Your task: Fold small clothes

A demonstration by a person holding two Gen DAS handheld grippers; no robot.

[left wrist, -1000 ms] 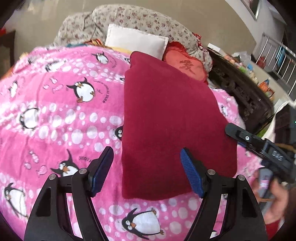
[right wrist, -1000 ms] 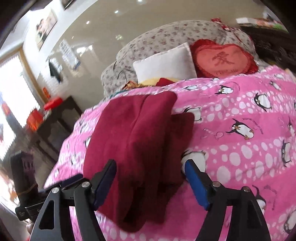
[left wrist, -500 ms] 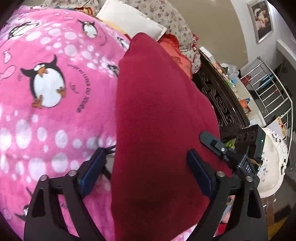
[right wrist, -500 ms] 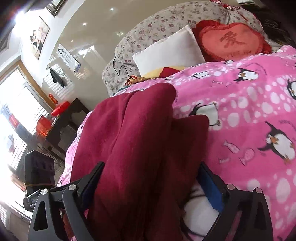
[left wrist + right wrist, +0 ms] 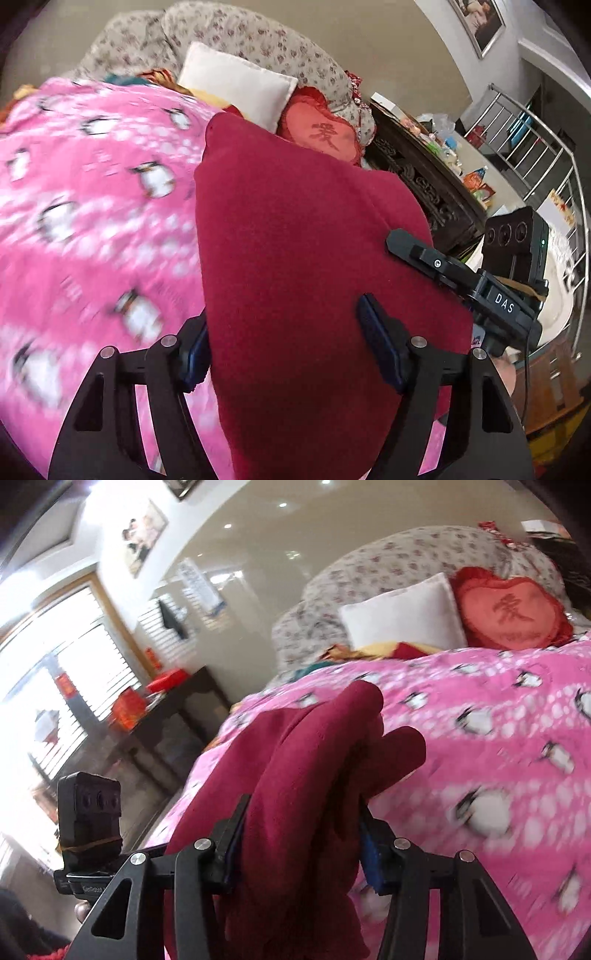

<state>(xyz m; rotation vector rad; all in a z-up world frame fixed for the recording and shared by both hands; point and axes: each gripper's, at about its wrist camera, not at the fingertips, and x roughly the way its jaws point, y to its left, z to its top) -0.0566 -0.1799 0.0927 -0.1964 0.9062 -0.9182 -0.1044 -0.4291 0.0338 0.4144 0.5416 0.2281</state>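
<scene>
- Left wrist view, left side of the frame: a pink penguin-print blanket (image 5: pixel 92 229) covers the bed, smeared by motion blur. A second ago it was sharp, so the camera is now moving.
- Centre of that frame: a dark red garment (image 5: pixel 306 280) fills the middle, from the upper centre down to the bottom edge. A second ago it lay flat on the blanket; now its near end rises between the fingers.
- Lower centre: the left gripper (image 5: pixel 291 350) has closed in from wide open. Its two blue pads press the cloth from either side, so it is gripping the garment.
- Right side of that frame: the right gripper (image 5: pixel 443 266) shows as a black bar against the garment's right edge.
- Right wrist view, lower left: the other tool's black camera block sits near the frame edge.
- Lower centre of that frame: the right gripper (image 5: pixel 299 845), open a second ago, is now clamped on a thick bunch of the red cloth (image 5: pixel 306 794).
- Upper right: a white pillow (image 5: pixel 402 616) and a red heart cushion (image 5: pixel 513 613) lie at the bed's head.
- Judgement: with both near corners pinched and lifted, the next fold, carrying this end toward the far end, appears to be starting.
</scene>
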